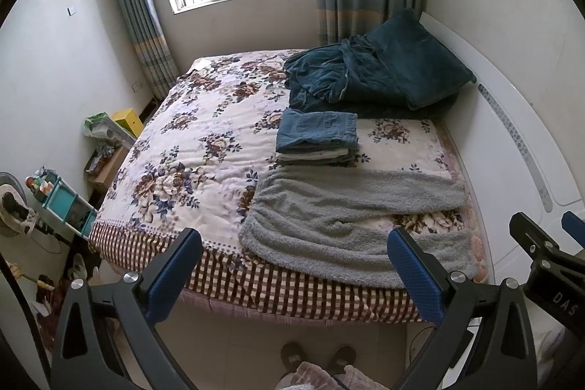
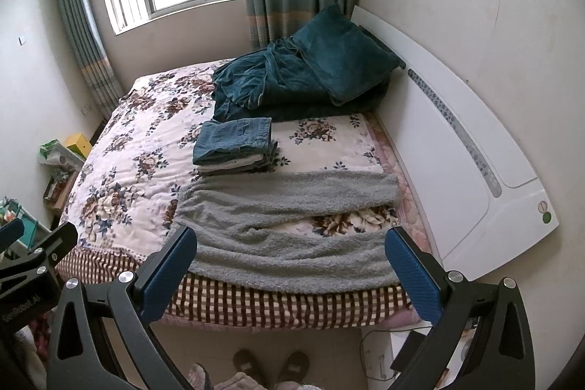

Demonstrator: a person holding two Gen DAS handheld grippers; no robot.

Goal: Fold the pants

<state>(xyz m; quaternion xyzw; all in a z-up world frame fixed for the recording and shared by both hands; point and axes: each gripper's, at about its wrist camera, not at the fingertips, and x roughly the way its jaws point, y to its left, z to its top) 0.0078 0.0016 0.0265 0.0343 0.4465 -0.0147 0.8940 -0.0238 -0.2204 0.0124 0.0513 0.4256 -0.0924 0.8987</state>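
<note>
Grey fleece pants (image 1: 347, 218) lie spread flat on the near right part of the bed, waistband to the left, two legs running right with a gap between them; they also show in the right wrist view (image 2: 289, 225). My left gripper (image 1: 296, 240) is open and empty, held above the bed's near edge in front of the pants. My right gripper (image 2: 292, 238) is open and empty, also held short of the pants. Each gripper shows at the edge of the other's view.
A stack of folded clothes (image 1: 316, 137) topped with jeans lies just behind the pants. A dark teal robe and pillow (image 1: 376, 75) lie at the headboard. The floral bedspread (image 1: 182, 141) covers the bed. Cluttered shelves (image 1: 65, 200) stand at left. My feet (image 1: 318, 357) stand below.
</note>
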